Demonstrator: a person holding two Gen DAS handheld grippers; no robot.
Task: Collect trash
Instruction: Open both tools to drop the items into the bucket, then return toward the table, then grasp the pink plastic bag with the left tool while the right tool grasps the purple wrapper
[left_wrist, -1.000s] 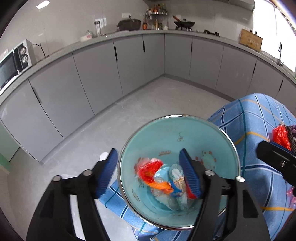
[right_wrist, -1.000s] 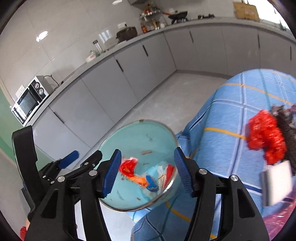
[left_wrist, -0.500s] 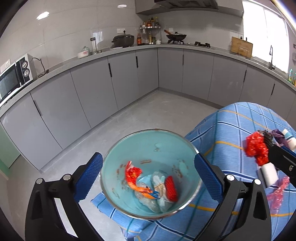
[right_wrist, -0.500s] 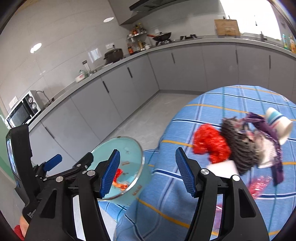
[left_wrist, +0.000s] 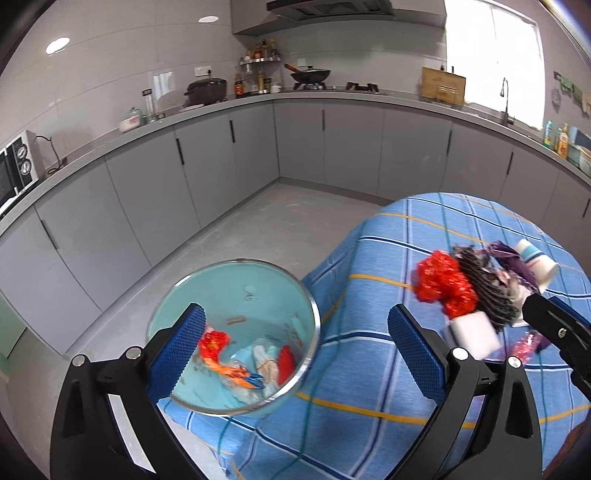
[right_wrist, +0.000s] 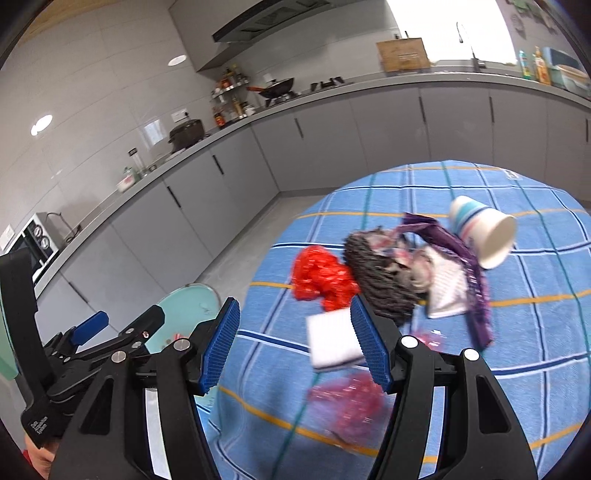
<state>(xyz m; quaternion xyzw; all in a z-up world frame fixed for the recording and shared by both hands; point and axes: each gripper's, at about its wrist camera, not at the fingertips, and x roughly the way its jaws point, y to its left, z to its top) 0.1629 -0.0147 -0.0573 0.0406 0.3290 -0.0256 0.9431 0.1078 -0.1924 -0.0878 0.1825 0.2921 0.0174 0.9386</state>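
The left gripper (left_wrist: 295, 349), a second ago straddling the rim of the round turquoise steel-rimmed bin (left_wrist: 236, 332), now hangs wide open and empty above it. The half-open right gripper (right_wrist: 293, 341) has swung from the bin toward scattered trash: a crumpled red plastic wrapper (right_wrist: 321, 277) and a white paper cup (right_wrist: 484, 232) on the blue checked tablecloth (right_wrist: 406, 369), ringed by grey kitchen cabinets (left_wrist: 332, 147).

Both grippers' jaws stand apart, holding nothing.
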